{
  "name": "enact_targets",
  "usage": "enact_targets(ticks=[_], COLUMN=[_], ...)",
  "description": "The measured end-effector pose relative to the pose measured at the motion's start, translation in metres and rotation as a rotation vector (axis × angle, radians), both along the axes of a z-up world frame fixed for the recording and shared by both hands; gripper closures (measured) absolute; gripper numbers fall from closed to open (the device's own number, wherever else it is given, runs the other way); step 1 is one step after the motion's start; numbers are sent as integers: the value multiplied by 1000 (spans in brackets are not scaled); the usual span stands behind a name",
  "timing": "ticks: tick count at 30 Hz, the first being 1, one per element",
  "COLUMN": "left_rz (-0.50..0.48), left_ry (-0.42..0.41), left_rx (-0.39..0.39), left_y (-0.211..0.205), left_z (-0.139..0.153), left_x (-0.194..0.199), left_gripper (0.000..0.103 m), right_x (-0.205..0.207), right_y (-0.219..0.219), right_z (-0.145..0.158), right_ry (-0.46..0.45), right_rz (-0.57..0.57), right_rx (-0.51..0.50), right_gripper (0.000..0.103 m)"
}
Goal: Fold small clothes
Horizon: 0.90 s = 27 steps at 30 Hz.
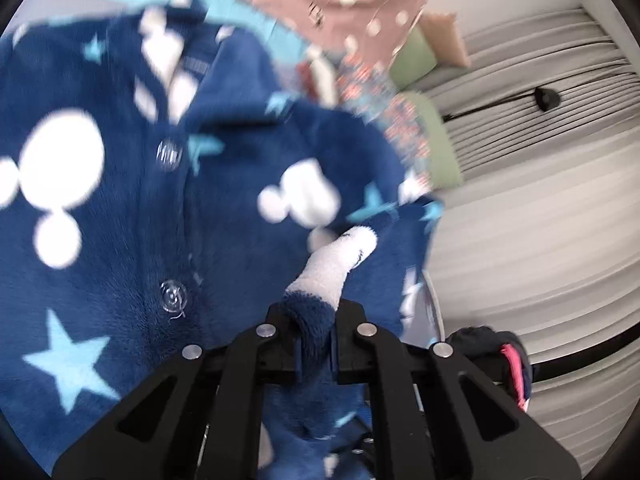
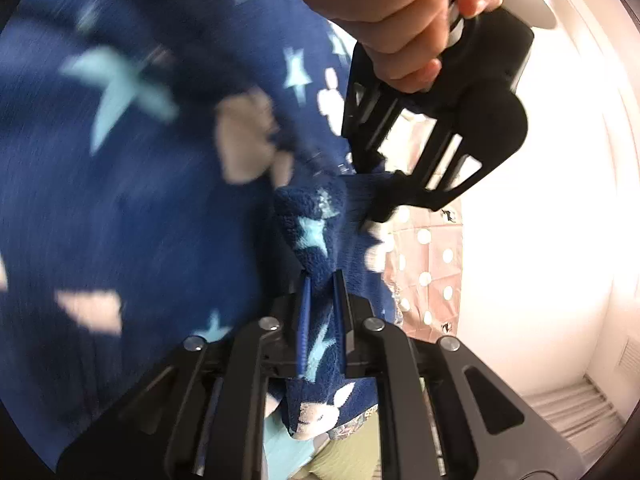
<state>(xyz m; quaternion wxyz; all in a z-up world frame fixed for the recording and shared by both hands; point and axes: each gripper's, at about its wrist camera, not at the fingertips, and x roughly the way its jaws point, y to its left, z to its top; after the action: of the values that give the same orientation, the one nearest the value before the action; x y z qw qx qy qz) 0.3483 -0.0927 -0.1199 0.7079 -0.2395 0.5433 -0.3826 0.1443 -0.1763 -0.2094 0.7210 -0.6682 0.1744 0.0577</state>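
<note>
Blue fleece garment (image 1: 168,200) with stars and white blobs hangs between both grippers. Left gripper (image 1: 316,332) clamped tight on a fabric fold; right gripper (image 2: 322,320) likewise pinches an edge.

The carrying surface is blurred. It shows as a turquoise cover (image 1: 244,16) just left of a pink white-dotted cloth (image 1: 344,8). Below that pink cloth lies a floral fabric (image 1: 372,92) on green padding (image 1: 440,140), and to its right a beige cushion (image 1: 444,36). A navy fleece garment (image 1: 120,208) spreads to its lower left; whether it rests flat is unclear.
</note>
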Motion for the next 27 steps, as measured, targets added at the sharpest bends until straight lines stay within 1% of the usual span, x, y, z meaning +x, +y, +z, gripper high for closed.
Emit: enact_targets(ticks=[3, 5, 6, 7, 8, 9, 10, 11, 12, 13, 15, 17, 18, 20, 21, 22, 23, 24, 25, 27], left_rz=[27, 51, 67, 76, 87, 98, 114, 124, 134, 140, 146, 154, 154, 173, 184, 187, 189, 197, 203, 222], left_ry=[-69, -95, -104, -112, -138, -158, -176, -183, -179, -174, -179, -177, -169, -154, -148, -145, -147, -155, -163, -181], left_rx=[-21, -47, -69, -79, -87, -84, -82, -90, -108, -121, -142, -164, -186, -217, -232, -245, -252, -253, -250, -247], left_y=[20, 38, 50, 51, 63, 62, 64, 69, 78, 83, 94, 104, 111, 124, 131, 137, 142, 150, 155, 169], left_z=[30, 50, 62, 70, 82, 90, 98, 103, 107, 111, 119, 125, 128, 133, 135, 137, 140, 144, 148, 153], left_x=[-6, -8, -10, -13, -16, -19, -19, -20, -21, -23, -25, -27, -29, -31, -32, -32, -32, -34, -34, -34], left_gripper=[95, 95, 95, 95, 95, 95, 95, 95, 95, 95, 95, 95, 95, 95, 95, 95, 95, 95, 95, 95], right_x=[0, -1, -2, -3, -7, -9, -9, -9, -3, -1, 0, 12, 15, 31, 33, 33, 39, 41, 46, 44], right_y=[15, 27, 36, 41, 47, 56, 62, 65, 71, 79, 93, 112, 116, 129, 137, 141, 143, 148, 151, 154], right_z=[19, 30, 36, 39, 41, 43, 44, 46, 55, 51, 46, 50, 52, 52, 53, 61, 66, 74, 79, 90], right_ry=[-47, -94, -125, -141, -164, -226, -279, -318, -356, -389, -400, -409, -437, -559, -593, -626, -634, -634, -636, -632], right_rz=[4, 13, 21, 27, 37, 46, 45, 52, 61, 60, 57, 31, 18, -19, -25, -45, -56, -72, -80, -84], right_rx=[57, 81, 100, 117, 140, 156, 151, 137, 121, 103, 107, 126, 130, 134, 145, 169, 195, 228, 249, 308], right_gripper=[95, 95, 94, 92, 91, 82, 70, 48, 37, 37, 37, 37, 37, 37, 37, 39, 53, 74, 81, 91])
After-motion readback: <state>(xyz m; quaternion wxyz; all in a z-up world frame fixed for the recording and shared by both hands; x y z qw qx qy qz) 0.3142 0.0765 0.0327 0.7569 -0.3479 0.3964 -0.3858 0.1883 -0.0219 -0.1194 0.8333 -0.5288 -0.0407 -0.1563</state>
